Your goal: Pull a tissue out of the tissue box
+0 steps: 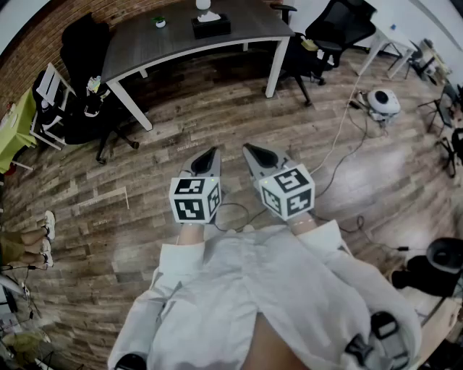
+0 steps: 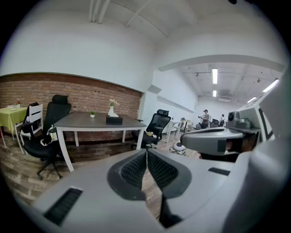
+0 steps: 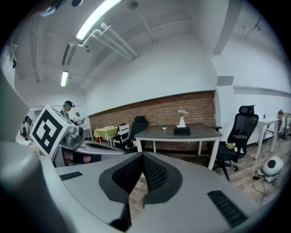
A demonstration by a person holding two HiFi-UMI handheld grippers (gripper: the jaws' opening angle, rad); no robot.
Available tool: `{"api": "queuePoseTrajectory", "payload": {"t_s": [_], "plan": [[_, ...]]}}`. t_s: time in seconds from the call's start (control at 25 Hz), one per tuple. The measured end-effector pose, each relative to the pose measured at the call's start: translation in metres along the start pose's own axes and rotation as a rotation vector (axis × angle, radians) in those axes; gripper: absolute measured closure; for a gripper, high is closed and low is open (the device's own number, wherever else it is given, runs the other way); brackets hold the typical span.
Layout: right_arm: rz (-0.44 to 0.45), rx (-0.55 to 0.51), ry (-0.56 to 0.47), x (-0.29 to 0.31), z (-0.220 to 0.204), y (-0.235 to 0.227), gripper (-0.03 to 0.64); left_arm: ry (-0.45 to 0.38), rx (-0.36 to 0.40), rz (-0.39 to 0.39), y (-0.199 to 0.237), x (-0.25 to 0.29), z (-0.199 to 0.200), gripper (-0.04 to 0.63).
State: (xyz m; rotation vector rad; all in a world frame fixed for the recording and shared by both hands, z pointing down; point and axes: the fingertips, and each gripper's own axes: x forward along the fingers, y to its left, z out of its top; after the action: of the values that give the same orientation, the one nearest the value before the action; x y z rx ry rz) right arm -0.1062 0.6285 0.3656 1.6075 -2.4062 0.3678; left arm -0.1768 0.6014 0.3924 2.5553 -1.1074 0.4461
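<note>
A dark tissue box point(image 1: 210, 27) with a white tissue sticking up stands on the grey table point(image 1: 145, 45) at the far end of the room. The box point(image 2: 114, 120) also shows small in the left gripper view, and the box point(image 3: 182, 131) in the right gripper view. Both grippers are held side by side in front of the person's body, well short of the table, pointing toward it. My left gripper point(image 1: 214, 153) is shut with nothing between its pads. My right gripper point(image 1: 247, 149) is shut and empty too.
Black office chairs point(image 1: 85, 50) stand left of the table and another chair point(image 1: 329, 29) at its right. A small potted plant point(image 1: 160, 22) and a white vase point(image 1: 204, 6) are on the table. Cables point(image 1: 340, 137) and a white round device point(image 1: 383, 102) lie on the wooden floor at right.
</note>
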Motion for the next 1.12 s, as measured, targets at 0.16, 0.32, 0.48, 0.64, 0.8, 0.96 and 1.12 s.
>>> {"api": "queuePoseTrajectory", "payload": {"t_s": [0.16, 0.32, 0.48, 0.64, 0.8, 0.96, 1.12], "plan": [[-0.003, 0.007, 0.014, 0.001, -0.008, -0.006, 0.613, 0.01, 0.002, -0.011, -0.005, 0.005, -0.006, 0.584], [0.002, 0.03, 0.039, 0.002, -0.016, -0.011, 0.614, 0.007, 0.001, -0.049, -0.012, 0.008, -0.008, 0.589], [0.01, 0.037, 0.05, 0.003, -0.021, -0.012, 0.614, 0.01, 0.0, -0.057, -0.015, 0.008, -0.01, 0.591], [0.029, 0.04, 0.047, 0.003, -0.025, -0.011, 0.614, 0.006, -0.002, -0.055, -0.017, 0.012, -0.009, 0.591], [0.026, 0.076, 0.009, -0.005, -0.028, -0.019, 0.612, -0.05, -0.013, -0.069, -0.028, 0.015, -0.006, 0.59], [0.009, 0.101, -0.002, -0.019, -0.038, -0.043, 0.612, -0.082, -0.067, -0.103, -0.047, 0.022, -0.006, 0.589], [-0.051, 0.065, -0.019, -0.032, -0.039, -0.065, 0.612, -0.066, -0.031, -0.068, -0.056, 0.028, -0.011, 0.589]]}}
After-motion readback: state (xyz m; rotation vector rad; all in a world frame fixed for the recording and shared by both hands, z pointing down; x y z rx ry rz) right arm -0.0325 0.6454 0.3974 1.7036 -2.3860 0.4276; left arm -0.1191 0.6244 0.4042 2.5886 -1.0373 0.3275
